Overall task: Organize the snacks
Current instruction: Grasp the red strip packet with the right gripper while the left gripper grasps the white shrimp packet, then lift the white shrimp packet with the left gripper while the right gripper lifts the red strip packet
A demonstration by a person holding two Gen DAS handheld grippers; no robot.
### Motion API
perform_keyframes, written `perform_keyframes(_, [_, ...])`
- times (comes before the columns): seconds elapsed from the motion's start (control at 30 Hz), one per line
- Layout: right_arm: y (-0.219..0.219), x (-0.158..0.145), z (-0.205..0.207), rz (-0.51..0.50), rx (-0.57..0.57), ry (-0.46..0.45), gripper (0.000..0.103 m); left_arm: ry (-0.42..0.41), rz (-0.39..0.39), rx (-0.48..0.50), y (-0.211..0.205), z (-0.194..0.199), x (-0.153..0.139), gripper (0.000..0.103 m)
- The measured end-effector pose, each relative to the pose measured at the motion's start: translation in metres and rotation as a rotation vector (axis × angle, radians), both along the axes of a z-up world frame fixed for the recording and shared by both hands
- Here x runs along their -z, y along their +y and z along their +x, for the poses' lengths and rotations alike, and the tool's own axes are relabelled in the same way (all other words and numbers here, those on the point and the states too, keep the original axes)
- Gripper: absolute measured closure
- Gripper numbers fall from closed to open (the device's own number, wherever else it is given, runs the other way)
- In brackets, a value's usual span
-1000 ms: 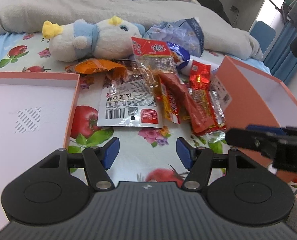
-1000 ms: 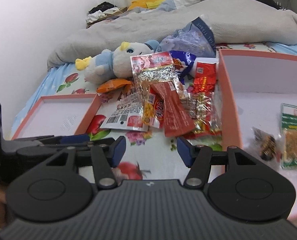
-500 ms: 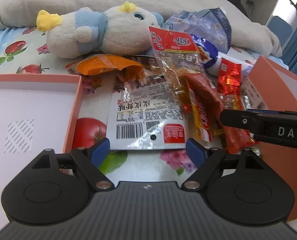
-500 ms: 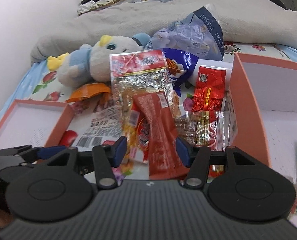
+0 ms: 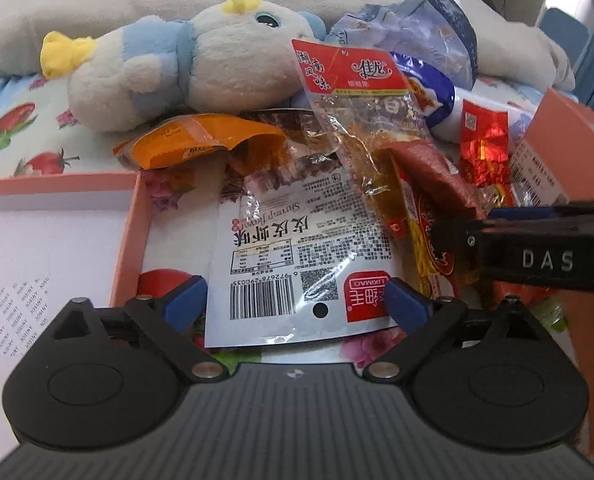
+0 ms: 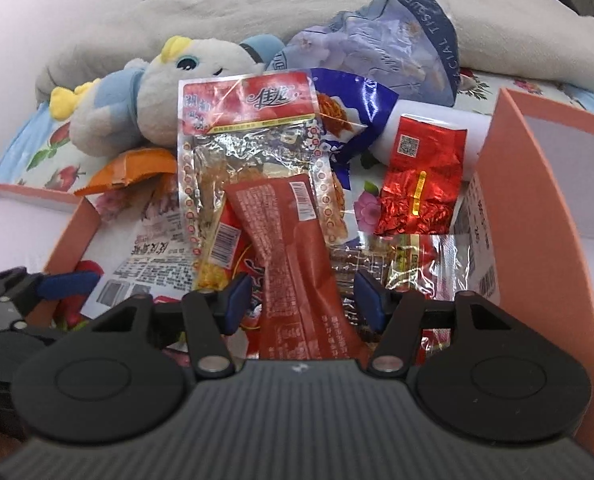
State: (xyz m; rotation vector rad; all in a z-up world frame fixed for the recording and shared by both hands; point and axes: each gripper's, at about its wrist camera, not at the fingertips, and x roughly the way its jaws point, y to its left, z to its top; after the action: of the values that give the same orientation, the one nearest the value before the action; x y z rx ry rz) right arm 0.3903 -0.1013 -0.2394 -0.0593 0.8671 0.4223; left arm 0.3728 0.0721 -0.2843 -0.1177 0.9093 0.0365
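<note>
A pile of snack packets lies on the flowered bedsheet between two orange boxes. My left gripper (image 5: 296,304) hovers low over a white shrimp-snack packet (image 5: 297,248). Its jaws are opening, and the packet's near edge lies between the blue pads without touching them. My right gripper (image 6: 305,301) is open astride a long red packet (image 6: 289,236), its pads just clear of the sides. A clear packet with a red header (image 6: 249,128) lies under that one. The right gripper's finger (image 5: 537,256) shows at the right of the left wrist view.
The left orange box (image 5: 131,236) and the right orange box (image 6: 537,208) flank the pile. A plush toy (image 5: 185,64), a tissue pack (image 6: 397,40), a red foil packet (image 6: 421,184) and an orange packet (image 5: 201,140) lie behind. A grey duvet is at the back.
Both grippers have come forward and down onto the snack pile. The left jaws have spread wider, and now straddle the white packet. The right jaws now straddle the red packet.
</note>
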Motion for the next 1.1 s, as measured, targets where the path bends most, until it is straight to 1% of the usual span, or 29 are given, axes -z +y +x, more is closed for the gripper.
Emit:
perform_keyframes(0.03, [0.001,0.0,0.0,-0.006,-0.001,-0.002,0.044,-0.002,0.014,0.0,-0.001,-0.001,0.0,0.012])
perform_keyframes(0.1, [0.004,0.001,-0.002,-0.031,-0.008,-0.015,0.045,-0.011,0.032,-0.012,-0.002,-0.004,0.0,0.02])
perform_keyframes(0.13, [0.005,0.001,-0.003,-0.045,-0.009,-0.023,0.049,-0.014,0.04,-0.016,-0.002,-0.004,0.0,0.023])
perform_keyframes(0.17, [0.007,0.001,-0.004,-0.059,-0.008,-0.032,0.062,-0.018,0.045,-0.021,-0.001,-0.005,-0.001,0.03])
perform_keyframes(0.2, [0.008,0.001,-0.004,-0.067,-0.005,-0.037,0.066,-0.023,0.043,-0.022,0.0,-0.006,-0.001,0.036])
perform_keyframes(0.23, [0.008,0.0,-0.005,-0.067,-0.004,-0.039,0.066,-0.027,0.035,-0.024,0.001,-0.007,-0.002,0.039])
perform_keyframes(0.27, [0.007,-0.001,-0.006,-0.062,-0.006,-0.039,0.071,-0.029,0.031,-0.021,0.002,-0.008,-0.002,0.044])
perform_keyframes(0.3, [0.007,-0.002,-0.007,-0.061,-0.004,-0.046,0.072,-0.03,0.029,-0.017,0.003,-0.008,-0.003,0.05])
perform_keyframes(0.33, [0.006,-0.003,-0.009,-0.06,-0.002,-0.051,0.074,-0.031,0.021,-0.017,0.005,-0.009,-0.004,0.053])
perform_keyframes(0.37, [0.006,-0.003,-0.011,-0.058,0.001,-0.055,0.076,-0.034,0.01,-0.022,0.007,-0.01,-0.004,0.061])
perform_keyframes(0.4, [0.004,-0.003,-0.012,-0.053,0.004,-0.057,0.076,-0.037,-0.003,-0.027,0.01,-0.011,-0.005,0.067])
perform_keyframes(0.5, [0.001,-0.005,-0.015,-0.039,0.02,-0.058,0.079,-0.044,-0.037,-0.026,0.013,-0.013,-0.006,0.076])
perform_keyframes(0.57, [-0.001,-0.008,-0.019,-0.034,0.022,-0.06,0.08,-0.043,-0.043,-0.014,0.012,-0.016,-0.008,0.077])
perform_keyframes(0.63, [-0.002,-0.011,-0.024,-0.035,0.015,-0.069,0.08,-0.04,-0.083,-0.005,0.012,-0.019,-0.01,0.078])
perform_keyframes(0.67, [-0.002,-0.013,-0.026,-0.035,0.006,-0.073,0.08,-0.042,-0.09,-0.005,0.011,-0.022,-0.012,0.079])
perform_keyframes(0.73, [-0.003,-0.017,-0.032,-0.03,-0.004,-0.077,0.08,-0.046,-0.08,-0.006,0.008,-0.03,-0.017,0.08])
perform_keyframes(0.9, [-0.01,-0.027,-0.053,-0.01,-0.003,-0.081,0.08,-0.048,-0.102,-0.015,0.004,-0.057,-0.028,0.081])
perform_keyframes(1.1, [-0.021,-0.037,-0.086,0.0,-0.006,-0.082,0.08,-0.049,-0.127,-0.035,0.001,-0.1,-0.042,0.081])
